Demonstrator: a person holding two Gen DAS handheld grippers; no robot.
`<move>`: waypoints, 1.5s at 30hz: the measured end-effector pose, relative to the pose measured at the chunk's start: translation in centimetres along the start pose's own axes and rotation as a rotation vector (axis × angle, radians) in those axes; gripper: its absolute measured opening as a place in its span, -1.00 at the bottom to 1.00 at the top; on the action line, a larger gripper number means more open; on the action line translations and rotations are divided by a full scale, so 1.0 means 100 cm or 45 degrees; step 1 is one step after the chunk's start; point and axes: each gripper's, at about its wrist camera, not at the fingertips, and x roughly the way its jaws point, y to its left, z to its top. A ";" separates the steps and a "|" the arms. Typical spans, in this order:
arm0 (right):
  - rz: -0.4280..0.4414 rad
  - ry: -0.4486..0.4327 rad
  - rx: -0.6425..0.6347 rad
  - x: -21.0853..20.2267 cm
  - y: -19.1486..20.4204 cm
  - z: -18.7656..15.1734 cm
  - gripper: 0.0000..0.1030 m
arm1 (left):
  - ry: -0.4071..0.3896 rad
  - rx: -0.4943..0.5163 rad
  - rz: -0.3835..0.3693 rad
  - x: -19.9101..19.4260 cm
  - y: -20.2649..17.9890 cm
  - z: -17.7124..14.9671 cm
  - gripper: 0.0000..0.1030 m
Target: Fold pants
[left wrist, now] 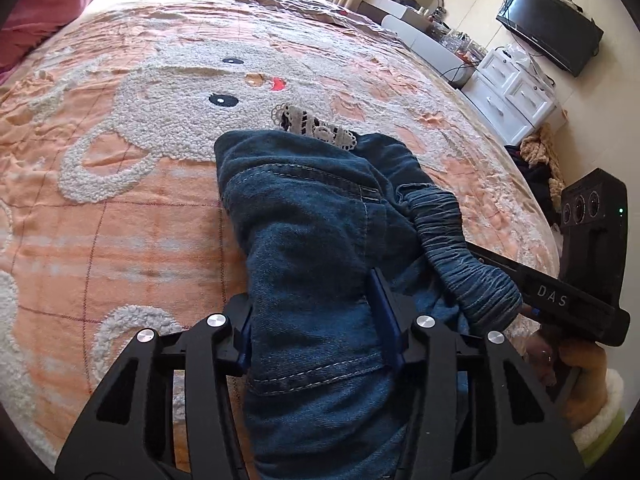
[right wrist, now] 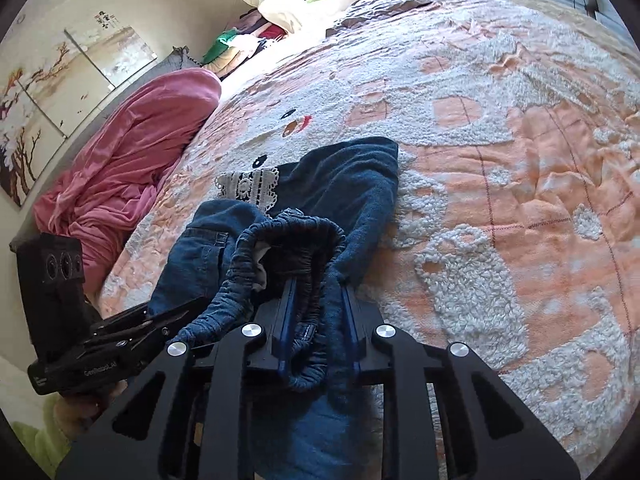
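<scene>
Bedroom setup, basically: an orange blanket (left wrist: 120, 216) with a fluffy white cartoon face was spread over the bed, a pink quilt (right wrist: 132, 152) was bunched up by the headboard, and white drawers (left wrist: 512, 92) were seen off to the side. Dark denim pants (left wrist: 312, 216) were lying rumpled on the blanket, with a lace patch (left wrist: 316, 126) peeking out at the far end. Soft, floppy and fairly light handling would be expected, with the elastic waistband (right wrist: 288, 248) judged the firmest bit to grab. The left gripper (left wrist: 318, 324) was clamped on a thick bundle of denim, seemingly a leg, though its blue pads were held fairly wide by the cloth. The right gripper (right wrist: 318, 320) was pinched on the gathered waistband, so the pants were held at both grippers, draping away onto the bed.
</scene>
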 end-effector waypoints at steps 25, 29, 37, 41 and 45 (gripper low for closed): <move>0.005 -0.002 -0.269 0.092 0.101 0.079 -0.85 | -0.198 -0.017 0.248 -0.031 0.073 0.068 -0.45; -0.030 0.019 -0.257 0.101 0.093 0.075 -0.85 | -0.171 -0.032 0.279 -0.022 0.085 0.060 -0.37; -0.115 0.093 -0.190 0.118 0.071 0.069 -0.70 | -0.155 -0.046 0.284 -0.015 0.091 0.053 -0.18; -0.171 0.117 -0.163 0.124 0.065 0.068 -0.48 | -0.147 -0.059 0.289 -0.013 0.094 0.052 -0.10; -0.196 0.121 -0.180 0.123 0.067 0.068 -0.38 | -0.140 -0.071 0.285 -0.012 0.096 0.051 -0.02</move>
